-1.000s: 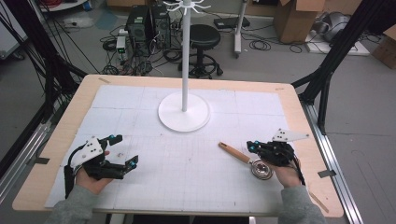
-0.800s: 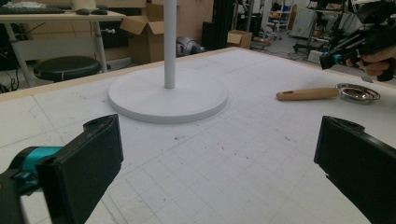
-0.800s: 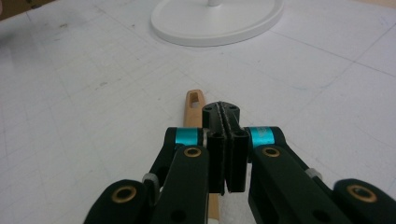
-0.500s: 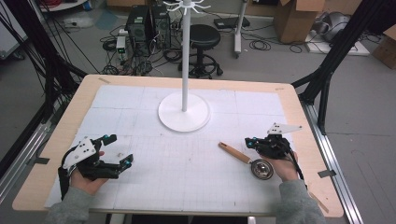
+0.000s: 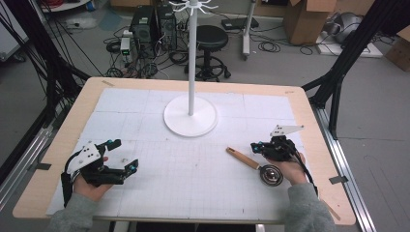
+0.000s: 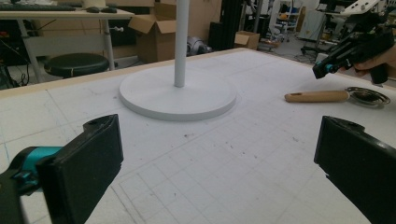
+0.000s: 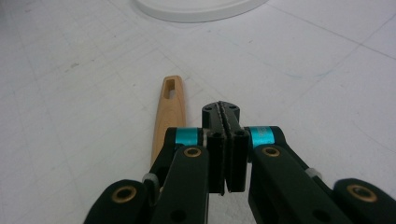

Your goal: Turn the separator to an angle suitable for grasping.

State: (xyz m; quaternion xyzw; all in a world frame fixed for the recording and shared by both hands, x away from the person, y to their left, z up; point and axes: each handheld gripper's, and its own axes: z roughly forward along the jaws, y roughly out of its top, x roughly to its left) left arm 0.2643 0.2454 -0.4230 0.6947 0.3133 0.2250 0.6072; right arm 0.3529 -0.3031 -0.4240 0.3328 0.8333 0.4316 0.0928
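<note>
Lying on the mat [image 5: 193,179], the strainer [image 5: 270,174] has its small steel bowl, which looks empty, just in front of the right hand [image 5: 289,170], its wooden handle [image 5: 243,158] angling toward the stand [image 5: 190,116]. The right gripper [image 5: 258,147] hovers just beside the handle, jaws pressed together on nothing. The right gripper view shows a slot at the handle's tip. The left gripper [image 5: 123,155], well apart, gapes wide and holds nothing.
</note>
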